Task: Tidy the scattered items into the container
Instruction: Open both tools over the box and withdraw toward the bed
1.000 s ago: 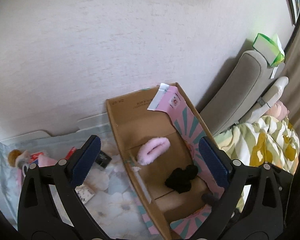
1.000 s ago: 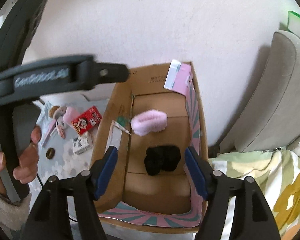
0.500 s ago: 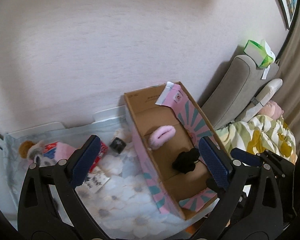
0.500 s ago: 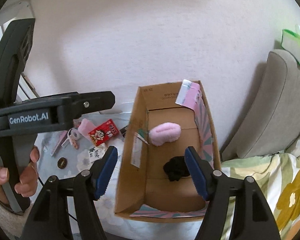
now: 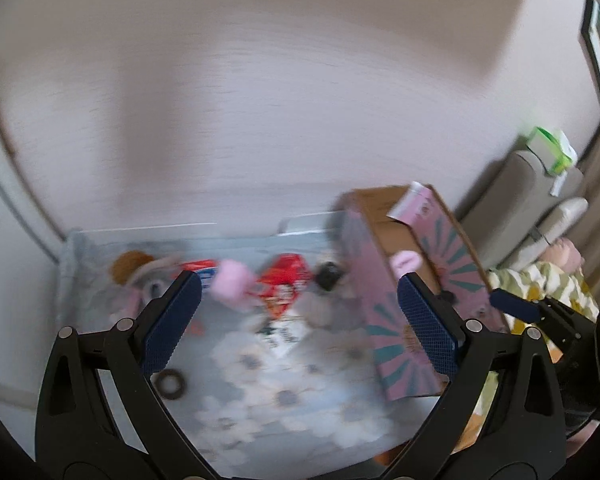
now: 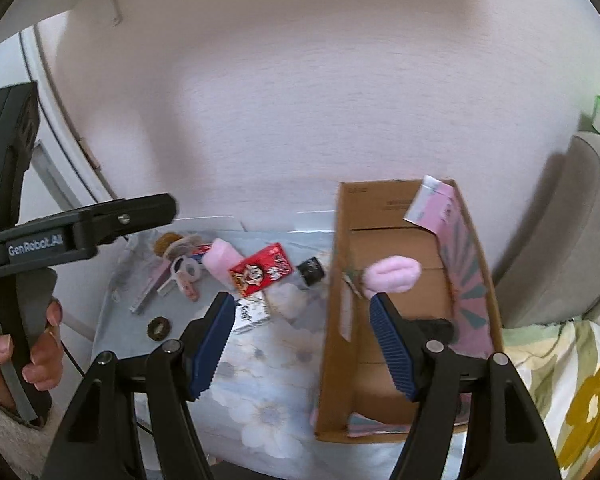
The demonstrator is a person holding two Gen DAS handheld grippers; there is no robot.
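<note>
Cardboard box (image 6: 404, 304) held pink, black items; left gripper (image 5: 300, 320), right gripper (image 6: 302, 344) jaws wide, empty. Next: grab red packet (image 6: 260, 274) left of box.

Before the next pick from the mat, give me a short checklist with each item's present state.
1. Left tongs open and empty: ok.
2. Right tongs open and empty: ok.
3. Cardboard box upright, top open: ok.
4. Room left in the box beside the pink fluffy item: ok.
5. Red packet on the floral mat free of overlap: cannot tell.
6. Left wrist view sharp enough to aim: not ok, blurred.
</note>
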